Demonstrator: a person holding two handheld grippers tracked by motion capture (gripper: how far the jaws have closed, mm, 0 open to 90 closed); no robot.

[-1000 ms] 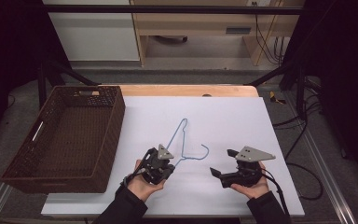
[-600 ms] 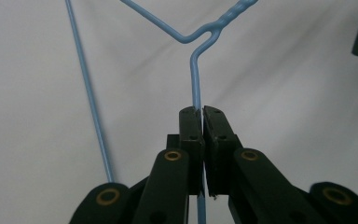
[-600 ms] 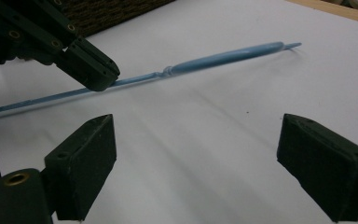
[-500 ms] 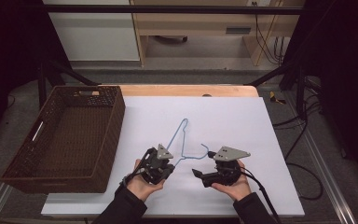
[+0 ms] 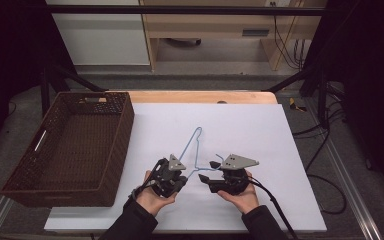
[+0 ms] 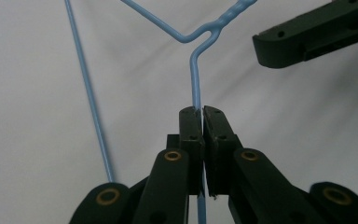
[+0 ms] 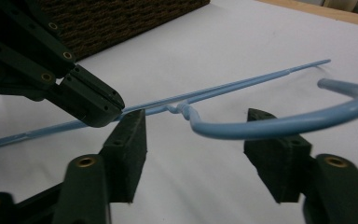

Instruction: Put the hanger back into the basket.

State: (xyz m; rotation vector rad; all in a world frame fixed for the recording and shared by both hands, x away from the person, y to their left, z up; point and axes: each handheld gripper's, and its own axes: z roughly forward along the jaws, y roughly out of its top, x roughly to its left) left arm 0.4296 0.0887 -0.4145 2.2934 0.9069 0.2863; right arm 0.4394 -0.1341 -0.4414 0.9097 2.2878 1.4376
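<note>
Two grippers are working one blue wire hanger (image 5: 192, 150) at lower centre of the high view, on the white table cover (image 5: 280, 150). We are clamping the left gripper (image 5: 176, 176) fully shut on the hanger's wire just below the neck twist; in the left gripper view the wire (image 6: 196, 79) is running straight up out of the closed pads. We are bringing the right gripper (image 5: 211, 171) in from the right of the frame, and its jaws have just been closing, now standing about half open with the hook (image 7: 279, 122) passing between the pads (image 7: 127, 140) but not yet pinched, as far as we can tell. Key relation: the hook is lying across the right gripper's gap, roughly level, with its curved end off to the right of that view, while the hanger's long body is stretching away toward upper centre of the high view. Right gripper is nearer the hook, left nearer the shoulder. Both hands are held low at the bottom edge, palms under the grippers, jaws pointing inward toward each other. Wicker basket (image 5: 70, 145) is sitting at left, well apart.
</note>
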